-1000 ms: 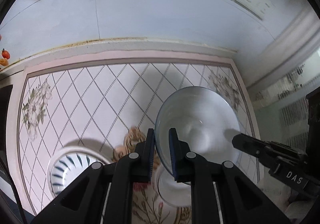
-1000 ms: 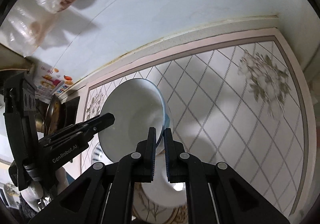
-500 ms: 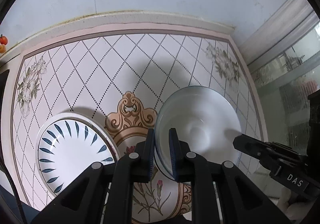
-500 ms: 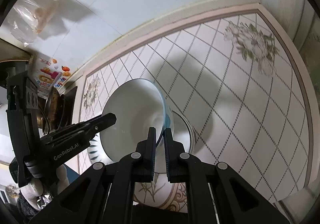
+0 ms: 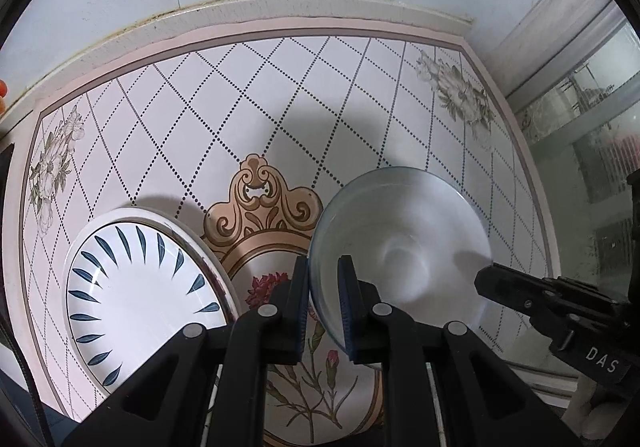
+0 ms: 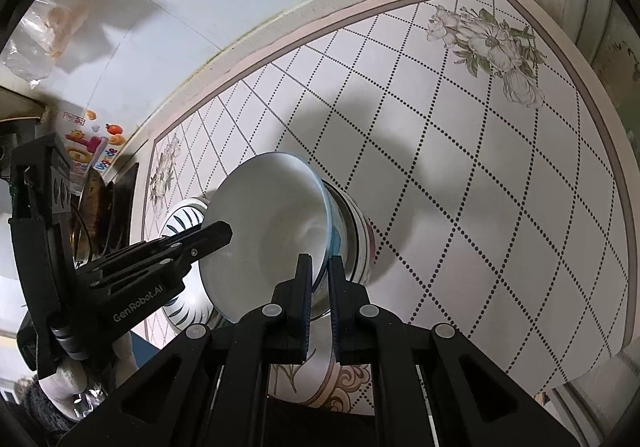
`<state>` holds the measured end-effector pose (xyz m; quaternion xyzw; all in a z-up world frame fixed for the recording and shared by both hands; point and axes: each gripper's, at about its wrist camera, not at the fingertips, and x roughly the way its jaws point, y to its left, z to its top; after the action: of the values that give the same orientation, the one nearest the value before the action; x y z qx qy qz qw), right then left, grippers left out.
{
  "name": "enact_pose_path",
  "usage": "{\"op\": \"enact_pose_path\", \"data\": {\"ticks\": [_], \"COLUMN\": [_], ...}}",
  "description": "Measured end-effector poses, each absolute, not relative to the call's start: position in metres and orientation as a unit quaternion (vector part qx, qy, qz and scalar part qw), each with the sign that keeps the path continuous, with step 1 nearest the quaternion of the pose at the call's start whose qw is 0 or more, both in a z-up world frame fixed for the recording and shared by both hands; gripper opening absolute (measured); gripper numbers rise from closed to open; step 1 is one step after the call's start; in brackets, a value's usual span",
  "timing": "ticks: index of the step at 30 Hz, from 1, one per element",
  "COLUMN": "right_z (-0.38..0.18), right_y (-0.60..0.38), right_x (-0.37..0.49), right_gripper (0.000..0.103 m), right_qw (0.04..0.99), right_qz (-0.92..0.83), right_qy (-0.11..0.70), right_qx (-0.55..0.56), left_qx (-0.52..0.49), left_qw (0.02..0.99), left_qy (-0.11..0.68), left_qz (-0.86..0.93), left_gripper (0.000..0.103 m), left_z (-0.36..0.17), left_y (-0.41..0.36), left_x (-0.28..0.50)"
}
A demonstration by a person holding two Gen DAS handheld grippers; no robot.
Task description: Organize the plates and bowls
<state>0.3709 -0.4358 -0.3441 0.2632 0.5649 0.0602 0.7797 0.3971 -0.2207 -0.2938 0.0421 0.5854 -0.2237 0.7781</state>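
Floral tabletop (image 5: 304,95) — plastic bags (image 6: 52,19)

Counts: 2 grippers, left gripper (image 5: 323,305) and right gripper (image 6: 318,297). 2 bowls: one clear glass bowl (image 5: 404,251), one white bowl (image 6: 272,231). 1 plate (image 5: 140,299), blue leaf marks. 1 tabletop (image 5: 280,95). 2 plastic bags (image 6: 60,7) on the wall.
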Motion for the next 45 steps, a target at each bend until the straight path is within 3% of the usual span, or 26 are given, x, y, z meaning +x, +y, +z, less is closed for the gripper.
{"op": "enact_pose_path", "data": {"ticks": [20,29,30,32,33,34,38,40,41,44,45], "right_z": [-0.354,-0.345,-0.338,-0.328,-0.319,-0.31,-0.281,-0.267,-0.259,-0.244,-0.239], "right_y": [-0.434,-0.436,-0.435,-0.433,-0.432,-0.431,-0.429,-0.43,-0.43,-0.43,-0.43], "right_x": [0.37,0.367,0.365,0.362,0.358,0.355,0.342,0.335,0.331,0.321,0.319], "right_gripper": [0.01,0.012,0.013,0.03,0.05,0.061,0.066,0.077,0.079,0.085,0.088], "right_qw": [0.781,0.765,0.766,0.77,0.776,0.781,0.798,0.804,0.807,0.812,0.813], "right_qz": [0.046,0.036,0.035,0.03,0.025,0.022,0.009,0.006,0.005,0.003,0.003], "right_qy": [0.564,0.578,0.578,0.577,0.573,0.569,0.554,0.546,0.541,0.533,0.532], "right_qx": [0.264,0.283,0.28,0.27,0.263,0.257,0.238,0.236,0.237,0.238,0.237], "left_qx": [0.068,0.061,0.06,0.062,0.062,0.063,0.062,0.061,0.061,0.061,0.06], "left_qw": [0.773,0.762,0.764,0.769,0.772,0.777,0.787,0.792,0.794,0.801,0.801], "left_qy": [0.59,0.605,0.602,0.593,0.588,0.58,0.559,0.549,0.544,0.531,0.53], "left_qz": [-0.223,-0.222,-0.224,-0.231,-0.233,-0.238,-0.253,-0.262,-0.264,-0.269,-0.27], "left_gripper": [0.012,0.013,0.014,0.016,0.017,0.024,0.042,0.068,0.073,0.08,0.087], "left_z": [-0.307,-0.287,-0.28,-0.267,-0.26,-0.251,-0.223,-0.209,-0.204,-0.189,-0.186], "left_y": [-0.225,-0.213,-0.21,-0.206,-0.204,-0.201,-0.194,-0.191,-0.19,-0.187,-0.187], "left_x": [0.392,0.386,0.383,0.378,0.376,0.373,0.364,0.361,0.359,0.356,0.357]}}
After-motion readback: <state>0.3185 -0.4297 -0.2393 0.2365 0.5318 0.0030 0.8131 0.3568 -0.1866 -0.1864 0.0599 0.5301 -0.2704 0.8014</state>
